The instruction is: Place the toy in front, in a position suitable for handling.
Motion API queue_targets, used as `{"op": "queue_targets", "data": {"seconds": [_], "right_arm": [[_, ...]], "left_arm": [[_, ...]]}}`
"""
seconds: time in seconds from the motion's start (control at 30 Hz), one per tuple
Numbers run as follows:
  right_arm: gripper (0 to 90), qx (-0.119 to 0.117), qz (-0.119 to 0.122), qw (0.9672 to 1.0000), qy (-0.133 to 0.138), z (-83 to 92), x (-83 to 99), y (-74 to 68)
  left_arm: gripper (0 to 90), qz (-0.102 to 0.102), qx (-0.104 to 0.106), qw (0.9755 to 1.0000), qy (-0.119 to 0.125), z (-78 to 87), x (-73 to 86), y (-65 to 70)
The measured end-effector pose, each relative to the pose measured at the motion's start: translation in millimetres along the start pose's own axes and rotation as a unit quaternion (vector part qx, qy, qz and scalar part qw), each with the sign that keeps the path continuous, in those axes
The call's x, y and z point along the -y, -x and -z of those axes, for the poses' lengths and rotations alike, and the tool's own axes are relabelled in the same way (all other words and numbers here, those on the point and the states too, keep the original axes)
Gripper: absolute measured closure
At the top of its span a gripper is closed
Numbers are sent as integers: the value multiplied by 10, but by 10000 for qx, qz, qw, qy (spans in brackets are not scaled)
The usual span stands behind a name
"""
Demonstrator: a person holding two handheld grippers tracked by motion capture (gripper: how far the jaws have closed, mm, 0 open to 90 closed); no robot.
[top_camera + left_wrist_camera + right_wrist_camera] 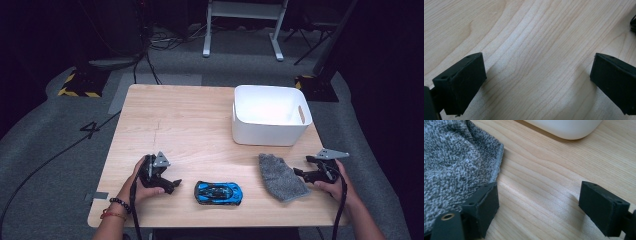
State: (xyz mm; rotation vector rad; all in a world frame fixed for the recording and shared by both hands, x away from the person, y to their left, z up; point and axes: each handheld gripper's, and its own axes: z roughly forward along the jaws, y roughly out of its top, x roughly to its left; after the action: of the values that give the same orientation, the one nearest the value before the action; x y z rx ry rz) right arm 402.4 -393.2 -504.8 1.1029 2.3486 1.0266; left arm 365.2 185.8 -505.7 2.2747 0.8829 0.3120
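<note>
Both grippers rest low at the near edge of the wooden surface [190, 120], neither holding anything. The left gripper [172, 186] sits just left of a blue toy sports car [218, 192]; its jaws stand wide apart, and in the left gripper view there is bare wood between them, with a dark sliver at the right edge that may be the car.

The right gripper [298, 172] is just right of a grey terry cloth [280, 176] lying crumpled on the surface. Its jaws are also spread wide; in the right gripper view one jaw lies against the hem of the cloth [454, 162], the other stands apart over bare wood. The pads do not pinch the fabric.

A white plastic bin [270, 115] stands empty at the far right, well behind the cloth.

Judged step: approach, before any grasp. The right gripper looks nearest to engaging. Next move would call for sliding it sideways so the hem sits between the jaws, then closing on a fold thick enough to hold. For the car, the left gripper needs to advance and straddle the narrow body.
</note>
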Motion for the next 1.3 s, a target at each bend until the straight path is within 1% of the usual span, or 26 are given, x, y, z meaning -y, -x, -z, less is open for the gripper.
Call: {"op": "queue_targets", "data": {"seconds": [0.03,0.07,0.13,0.2,0.23,0.27,0.3,0.37,0.43,0.5,0.53,0.6,0.63,0.67,0.7,0.73,0.77,0.87,0.97,1.0,1.03,1.07,1.1,1.13,1.27,1.3], "right_arm": [[163,-2,3,10000,0,0,0,0],[163,-11,8,10000,2,-1,-1,2],[163,-30,24,10000,4,-3,-3,5],[161,-59,26,10000,-10,-7,-10,5],[161,-59,26,10000,-10,-7,-10,5],[160,-56,34,10000,-15,-10,-13,5],[160,-56,34,10000,-15,-10,-13,5],[160,-59,38,10000,-15,-10,-13,6],[160,-61,38,10000,-14,-10,-13,6],[160,-52,20,10000,-4,-8,-9,2],[160,-44,15,10000,-5,-6,-7,0],[160,-25,20,10000,-10,-3,-3,-1],[160,-23,19,10000,-10,-3,-3,-2],[160,-23,19,10000,-10,-3,-3,-2],[160,-25,19,10000,-10,-3,-3,-2],[160,-25,19,10000,-10,-3,-3,-2],[160,-31,24,10000,-10,-3,-4,0],[160,-36,29,10000,-10,-4,-4,1],[160,-37,28,10000,-10,-4,-4,1],[160,-37,25,10000,-11,-4,-4,1],[160,-36,28,10000,-10,-4,-4,1],[160,-36,28,10000,-10,-4,-4,1],[160,-36,28,10000,-10,-4,-4,1],[160,-36,27,10000,-10,-4,-4,1],[160,-37,27,10000,-10,-4,-4,1],[159,-37,26,10000,-11,-4,-4,1]], "left_arm": [[7,-56,65,9999,-66,10,-4,3],[7,-95,68,9999,-70,14,-1,7],[7,-154,150,9997,-82,22,7,14],[7,-290,266,9992,-101,41,26,42],[7,-290,266,9992,-101,41,26,42],[7,-382,320,9987,-124,52,33,58],[7,-432,366,9983,-129,57,39,75],[7,-482,422,9978,-160,68,44,109],[7,-604,522,9967,-169,73,50,150],[7,-775,677,9945,-195,75,50,230],[6,-775,677,9945,-195,75,50,230],[6,-873,768,9930,-199,72,49,303],[6,-994,870,9910,-219,60,33,376],[6,-994,870,9910,-219,60,33,376],[5,-1040,922,9900,-230,33,2,437],[5,-1040,922,9900,-230,33,2,437],[5,-1098,980,9889,-222,13,-17,473],[5,-1209,1078,9865,-228,-47,-84,553],[5,-1245,1108,9858,-197,-85,-120,591],[5,-1279,1161,9848,-176,-115,-146,621],[5,-1279,1161,9848,-176,-115,-146,621],[5,-1318,1196,9839,-155,-144,-174,645],[5,-1318,1196,9839,-155,-144,-174,645],[4,-1375,1236,9827,-129,-171,-198,665],[4,-1386,1266,9822,-98,-200,-222,701],[4,-1409,1272,9817,-117,-203,-230,714]]}}
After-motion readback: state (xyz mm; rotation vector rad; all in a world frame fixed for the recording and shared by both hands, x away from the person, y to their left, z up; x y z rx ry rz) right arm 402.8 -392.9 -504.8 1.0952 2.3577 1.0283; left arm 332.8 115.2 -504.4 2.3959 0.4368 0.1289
